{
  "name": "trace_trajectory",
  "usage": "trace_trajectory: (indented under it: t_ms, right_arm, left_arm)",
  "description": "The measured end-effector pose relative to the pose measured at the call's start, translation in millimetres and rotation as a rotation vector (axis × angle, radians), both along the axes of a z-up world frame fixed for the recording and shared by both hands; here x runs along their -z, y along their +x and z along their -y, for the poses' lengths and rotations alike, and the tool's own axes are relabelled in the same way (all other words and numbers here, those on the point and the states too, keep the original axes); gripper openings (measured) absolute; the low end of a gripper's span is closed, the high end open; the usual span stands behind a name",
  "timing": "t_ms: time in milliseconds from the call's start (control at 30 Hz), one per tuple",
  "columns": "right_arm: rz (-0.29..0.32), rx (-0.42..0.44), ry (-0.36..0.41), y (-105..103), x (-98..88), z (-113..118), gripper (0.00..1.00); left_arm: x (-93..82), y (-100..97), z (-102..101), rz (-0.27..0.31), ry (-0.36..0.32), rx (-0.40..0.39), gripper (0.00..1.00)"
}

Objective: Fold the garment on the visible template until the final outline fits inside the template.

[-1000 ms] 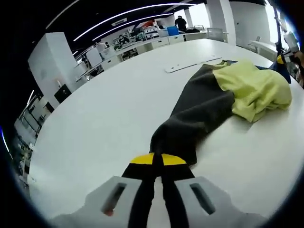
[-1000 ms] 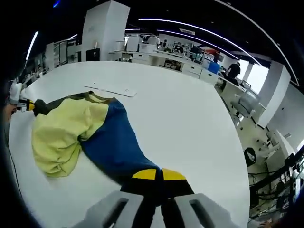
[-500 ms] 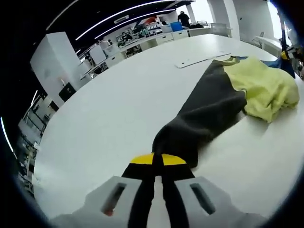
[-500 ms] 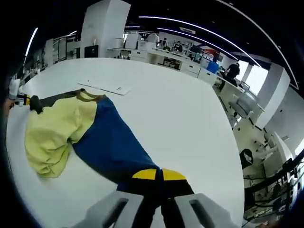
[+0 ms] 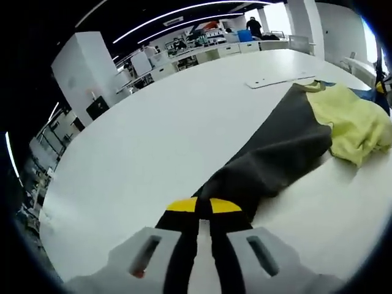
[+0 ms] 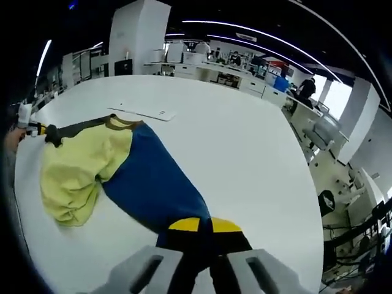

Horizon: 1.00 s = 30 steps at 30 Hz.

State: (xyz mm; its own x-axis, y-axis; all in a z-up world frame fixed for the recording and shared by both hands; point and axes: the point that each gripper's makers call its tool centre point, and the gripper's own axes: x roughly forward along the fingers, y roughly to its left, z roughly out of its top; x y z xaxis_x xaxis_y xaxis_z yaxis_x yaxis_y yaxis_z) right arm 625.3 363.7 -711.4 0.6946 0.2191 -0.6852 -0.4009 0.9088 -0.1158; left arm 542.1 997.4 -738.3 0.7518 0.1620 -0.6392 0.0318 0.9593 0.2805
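A wide white table [image 5: 141,153] holds a single garment [image 6: 116,165] in three colours: a dark grey sleeve, a pale yellow body bunched in the middle, and a blue sleeve.

In the left gripper view, the left gripper [image 5: 204,207] sits at the bottom, its yellow-tipped jaws closed tight on the end of the dark grey sleeve [image 5: 275,159]. The sleeve runs away from it toward the upper right, where it meets the crumpled yellow body [image 5: 355,122]. Beyond the cloth lies a flat white strip, apparently the template [image 5: 280,80], mostly clear of the garment.

In the right gripper view, the right gripper [image 6: 204,225] pinches the end of the blue sleeve [image 6: 156,187] in the same way, jaws closed on the fabric. The yellow body lies to the left.

Judging from this, the garment is stretched out by its two sleeves and not yet folded. The folding and fitting within the outline all appear to remain.
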Motion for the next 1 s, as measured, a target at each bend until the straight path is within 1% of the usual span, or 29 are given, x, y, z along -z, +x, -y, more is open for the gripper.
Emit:
trace_trajectory:
  t_ms: [67,100,200,267,333,367,433,500,600,667,700,767,833,900,1000]
  right_arm:
    - [-0.003,0.015,0.042,-2,-3.2,-3,0.09]
    - [0.001,0.008,0.056,-2,-4.9,-6,0.13]
    - [-0.003,-0.001,0.121,-5,-9.5,-17,0.28]
    - [-0.010,-0.006,0.151,-9,-12.1,-24,0.37]
    - [-0.011,-0.032,0.183,-14,-16.6,-36,0.42]
    - [-0.018,-0.046,0.212,-17,-19.1,-45,0.45]
    - [-0.030,-0.079,0.266,-24,-23.3,-61,0.50]
    - [-0.051,-0.106,0.295,-31,-25.5,-74,0.57]
    - [-0.069,-0.132,0.311,-39,-27.4,-90,0.64]
    - [-0.079,-0.163,0.335,-44,-28.5,-104,0.71]
    - [-0.085,-0.175,0.339,-47,-28.6,-110,0.73]
    - [-0.090,-0.230,0.334,-54,-30.1,-126,0.75]
    - [-0.089,-0.272,0.335,-60,-32.2,-140,0.76]
    - [-0.097,-0.311,0.348,-66,-34.2,-157,0.79]
    - [-0.096,-0.363,0.353,-73,-36.8,-175,0.81]
  left_arm:
    - [-2.2,-4.9,2,0.002,0.001,-0.001,0.14]
    - [-3.3,-6.2,3,0.008,-0.005,0.001,0.21]
    - [-7.9,-13.7,2,0.021,-0.018,-0.015,0.36]
    - [-11.8,-19.0,3,0.032,-0.030,-0.021,0.41]
    - [-16.4,-21.6,7,0.060,-0.064,-0.020,0.47]
    - [-20.4,-22.9,12,0.084,-0.089,-0.012,0.50]
    - [-25.1,-27.4,14,0.100,-0.093,-0.003,0.58]
    - [-30.5,-31.6,18,0.117,-0.094,0.006,0.65]
    - [-37.9,-37.0,24,0.135,-0.092,0.023,0.71]
    - [-42.5,-39.9,28,0.150,-0.091,0.038,0.77]
    - [-45.6,-42.4,32,0.157,-0.097,0.045,0.81]
    - [-51.1,-46.0,39,0.174,-0.107,0.066,0.85]
    - [-54.7,-49.4,45,0.181,-0.115,0.080,0.89]
    - [-58.0,-53.2,53,0.185,-0.120,0.099,0.93]
    - [-65.1,-57.7,63,0.196,-0.127,0.127,0.98]
